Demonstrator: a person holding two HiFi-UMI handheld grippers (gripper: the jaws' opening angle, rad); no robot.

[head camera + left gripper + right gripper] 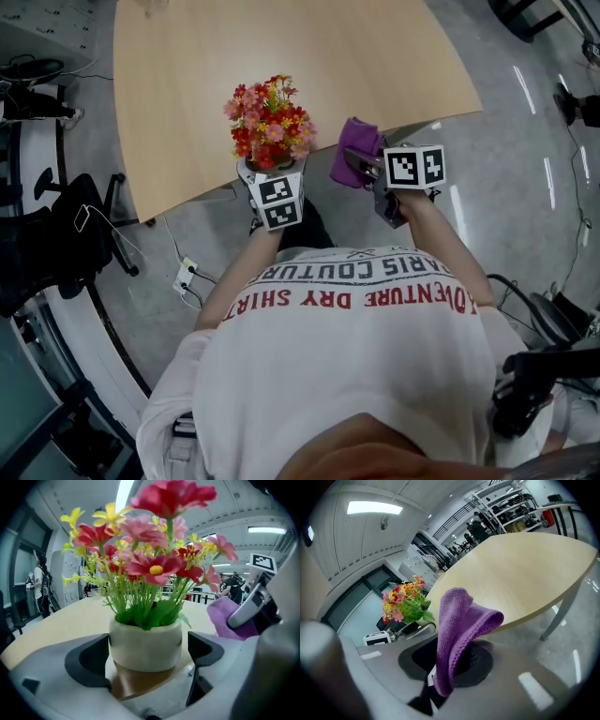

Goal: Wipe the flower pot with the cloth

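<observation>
A white flower pot (145, 645) of red, pink and yellow flowers (270, 120) stands at the near edge of the wooden table (300, 56). My left gripper (146, 662) is shut on the pot: its left pad presses the pot's side and the right pad sits close against the other. In the head view the left gripper (265, 173) reaches the pot from below. My right gripper (364, 165) is just right of the flowers, off the table edge, shut on a folded purple cloth (354, 142). The cloth (461, 627) sticks up from the right gripper (440, 677), apart from the pot.
A black office chair (66, 234) stands to the left and a power strip (185, 275) with cables lies on the grey floor. A table leg (562, 611) shows at the right. Far off, a person (40, 588) stands in the room.
</observation>
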